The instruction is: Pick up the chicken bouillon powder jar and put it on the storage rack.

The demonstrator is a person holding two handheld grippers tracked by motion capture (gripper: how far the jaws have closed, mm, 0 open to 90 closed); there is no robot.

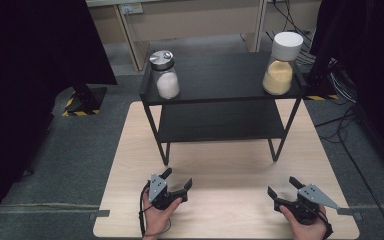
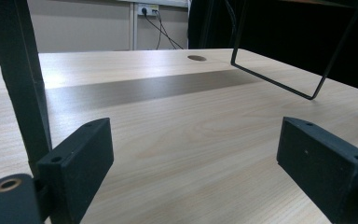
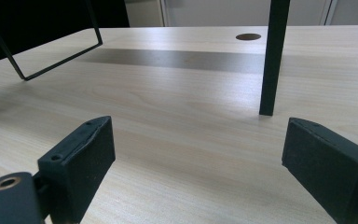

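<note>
Resting low on wooden table (image 1: pixel 220 165): left gripper (image 1: pixel 179 180), right gripper (image 1: pixel 283 186), jaws spread, empty. Ahead, black two-tier shelf (image 1: pixel 220 75); top tier carrying steel-lidded jar of white powder (image 1: pixel 165 75) left, white-lidded jar of yellow grains (image 1: pixel 281 62) right.

white-powder jar (image 1: pixel 166 75) | upright, shelf top left || yellow-powder jar (image 1: pixel 282 63) | upright, top right

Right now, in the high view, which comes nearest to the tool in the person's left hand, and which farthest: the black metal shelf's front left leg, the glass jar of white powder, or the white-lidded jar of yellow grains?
From the left tool:
1. Black metal shelf's front left leg, just ahead on the table.
2. Glass jar of white powder, shelf top, left end.
3. White-lidded jar of yellow grains, shelf top, far right end.
</note>
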